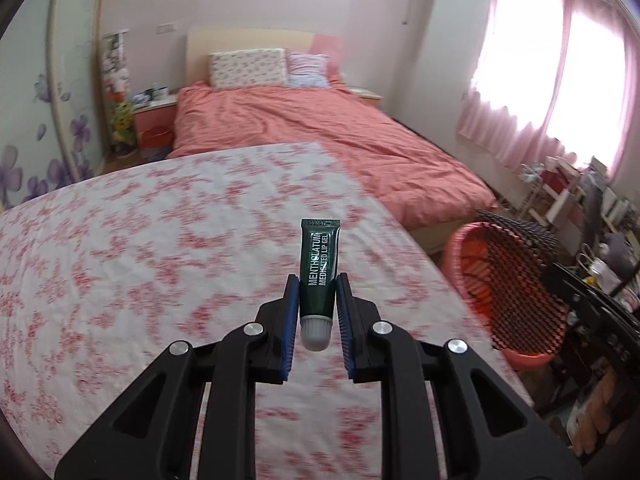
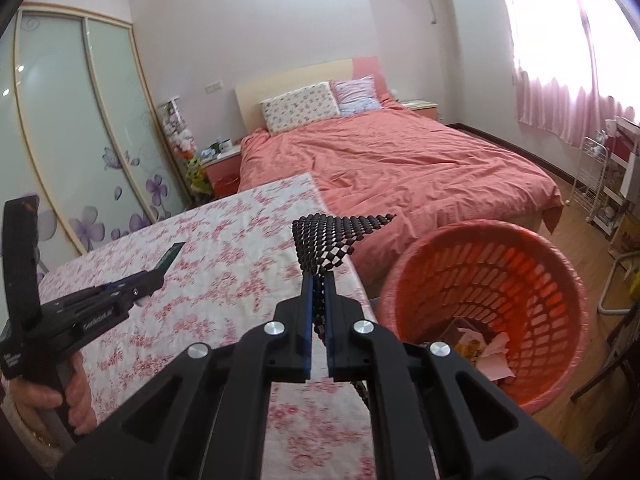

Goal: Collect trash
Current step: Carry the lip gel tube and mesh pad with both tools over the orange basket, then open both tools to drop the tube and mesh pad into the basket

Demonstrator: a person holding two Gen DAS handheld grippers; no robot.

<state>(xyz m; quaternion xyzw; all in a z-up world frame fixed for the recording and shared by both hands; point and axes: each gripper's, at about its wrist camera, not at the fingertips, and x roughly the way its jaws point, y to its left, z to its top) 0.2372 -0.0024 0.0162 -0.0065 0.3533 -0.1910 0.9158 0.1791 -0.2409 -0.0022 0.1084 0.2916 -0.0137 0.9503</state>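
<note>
My left gripper [image 1: 317, 286] is shut on a dark green lip gel tube [image 1: 320, 264] with a white cap, held above the table with the floral cloth [image 1: 140, 260]. It also shows in the right wrist view [image 2: 150, 278], with the tube [image 2: 170, 256] sticking out. My right gripper [image 2: 318, 280] is shut on a black mesh mat [image 2: 332, 236], held over the table's right edge beside the red trash basket [image 2: 440, 248]. In the left wrist view the mat [image 1: 516, 280] hangs in front of the basket [image 1: 456, 256]. The basket holds paper scraps [image 2: 488, 354].
A bed with a salmon cover [image 2: 400, 168] stands beyond the table. A wardrobe with flower-print sliding doors [image 2: 80, 120] is at the left. A nightstand [image 2: 218, 162] is beside the bed. Shelves and clutter [image 1: 580, 220] line the right wall under pink curtains [image 2: 560, 60].
</note>
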